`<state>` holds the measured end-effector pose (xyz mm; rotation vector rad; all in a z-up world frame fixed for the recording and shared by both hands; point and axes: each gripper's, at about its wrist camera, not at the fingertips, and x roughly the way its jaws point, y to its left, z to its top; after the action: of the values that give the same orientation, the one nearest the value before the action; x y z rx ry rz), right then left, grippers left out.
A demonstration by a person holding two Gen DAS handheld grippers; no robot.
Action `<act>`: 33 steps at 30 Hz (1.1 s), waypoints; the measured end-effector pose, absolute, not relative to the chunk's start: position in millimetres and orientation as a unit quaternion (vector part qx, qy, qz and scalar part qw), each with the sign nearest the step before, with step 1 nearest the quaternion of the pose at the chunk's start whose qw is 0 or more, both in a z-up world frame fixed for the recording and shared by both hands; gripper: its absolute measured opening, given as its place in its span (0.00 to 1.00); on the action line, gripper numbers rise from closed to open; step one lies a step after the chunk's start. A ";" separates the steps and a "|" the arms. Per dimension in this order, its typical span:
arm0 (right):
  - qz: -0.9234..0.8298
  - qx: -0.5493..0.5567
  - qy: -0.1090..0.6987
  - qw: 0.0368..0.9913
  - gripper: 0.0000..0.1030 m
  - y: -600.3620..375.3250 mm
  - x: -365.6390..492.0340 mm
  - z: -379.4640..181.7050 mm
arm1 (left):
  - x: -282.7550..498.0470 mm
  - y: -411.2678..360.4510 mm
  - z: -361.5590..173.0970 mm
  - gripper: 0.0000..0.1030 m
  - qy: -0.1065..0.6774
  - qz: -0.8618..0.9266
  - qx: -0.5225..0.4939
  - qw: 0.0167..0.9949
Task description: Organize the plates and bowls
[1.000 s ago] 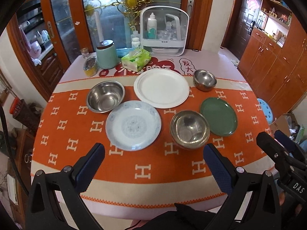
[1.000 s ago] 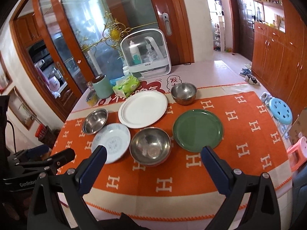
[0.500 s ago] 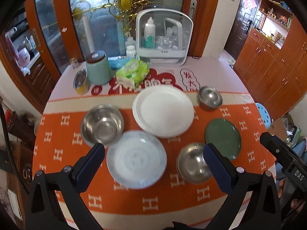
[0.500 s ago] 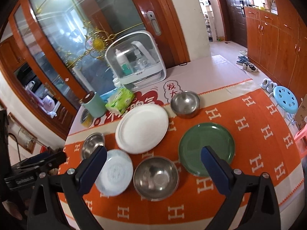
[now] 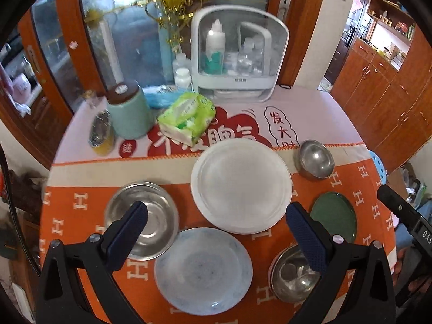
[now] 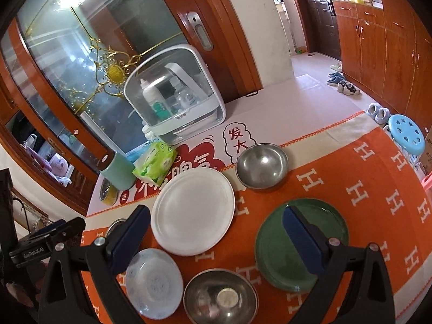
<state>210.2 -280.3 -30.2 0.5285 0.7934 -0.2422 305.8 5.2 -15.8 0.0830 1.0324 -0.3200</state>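
On the orange cloth lie a large white plate [image 5: 241, 186] [image 6: 193, 210], a pale blue patterned plate [image 5: 203, 270] [image 6: 153, 283] and a green plate [image 5: 333, 216] [image 6: 301, 243]. Three steel bowls stand around them: one at the left [image 5: 141, 220], one near the front [image 5: 293, 275] [image 6: 220, 297], a small one at the back right [image 5: 316, 159] [image 6: 262, 166]. My left gripper [image 5: 216, 232] hangs open above the plates with nothing between its fingers. My right gripper [image 6: 216, 237] is open too, above the white and green plates.
At the table's back stand a white bottle cabinet [image 5: 239, 54], a green tissue pack [image 5: 187, 117], a mint canister [image 5: 129, 110] and a small yellow tin [image 5: 101, 132]. A blue stool [image 6: 407, 133] and wooden cupboards [image 6: 378, 40] are to the right.
Both grippers have moved forward over the table and lower, so the plates and bowls look larger and nearer. Nothing on the table has shifted. Both stay open.
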 end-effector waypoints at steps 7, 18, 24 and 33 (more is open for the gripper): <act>-0.095 0.255 0.386 0.882 0.96 -286.8 239.8 -61.4 | 336.4 -2.6 -61.6 0.99 0.505 -0.167 0.027 0.846; -0.065 0.258 0.401 0.877 0.96 -289.5 271.4 -112.6 | 373.5 -1.2 -137.2 0.99 0.554 -0.165 -0.001 0.816; -0.055 0.277 0.424 0.861 0.96 -291.2 284.9 -142.7 | 389.4 4.1 -166.6 0.99 0.575 -0.175 -0.046 0.798; -0.042 0.307 0.454 0.835 0.88 -292.5 297.8 -176.4 | 401.8 -2.0 -198.8 0.98 0.602 -0.176 -0.061 0.776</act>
<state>297.8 -292.5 -176.4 0.6495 0.9624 -0.0891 401.8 -2.0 -198.8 -0.1311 1.3031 -0.3815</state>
